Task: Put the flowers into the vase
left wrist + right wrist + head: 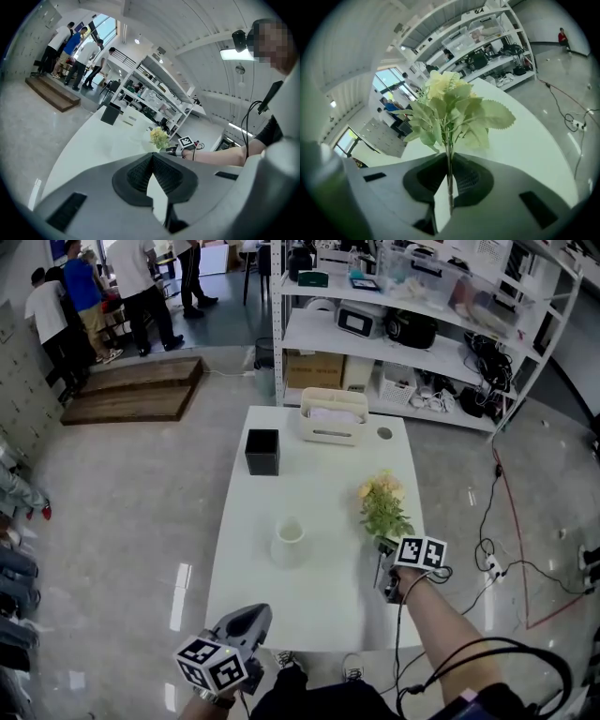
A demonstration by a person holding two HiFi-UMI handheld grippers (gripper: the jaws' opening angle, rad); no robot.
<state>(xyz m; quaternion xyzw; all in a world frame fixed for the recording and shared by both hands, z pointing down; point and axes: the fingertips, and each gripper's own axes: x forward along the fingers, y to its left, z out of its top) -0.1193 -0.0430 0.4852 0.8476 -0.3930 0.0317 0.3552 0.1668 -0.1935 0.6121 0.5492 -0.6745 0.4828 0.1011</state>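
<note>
A white table stands on a glossy floor, with white shelving full of boxes and gear beyond its far end. A wooden platform and a group of people are at the far left, and a red cable trails across the floor on the right. On the table's far end sit a black box at the left, a cream box in the middle and a small round disc at the right. The white vase stands upright near the table's middle, with bare tabletop between it and the flowers, which are over the table's right side, well apart from the vase. The right gripper has its jaws nearly together, clamped on the thin stem low down, so the bunch rises out of them. The left gripper sits at the table's near left edge, jaws pressed together with nothing between them. The flowers are a small bunch with pale yellow blooms above broad, toothed green leaves, held roughly upright.
</note>
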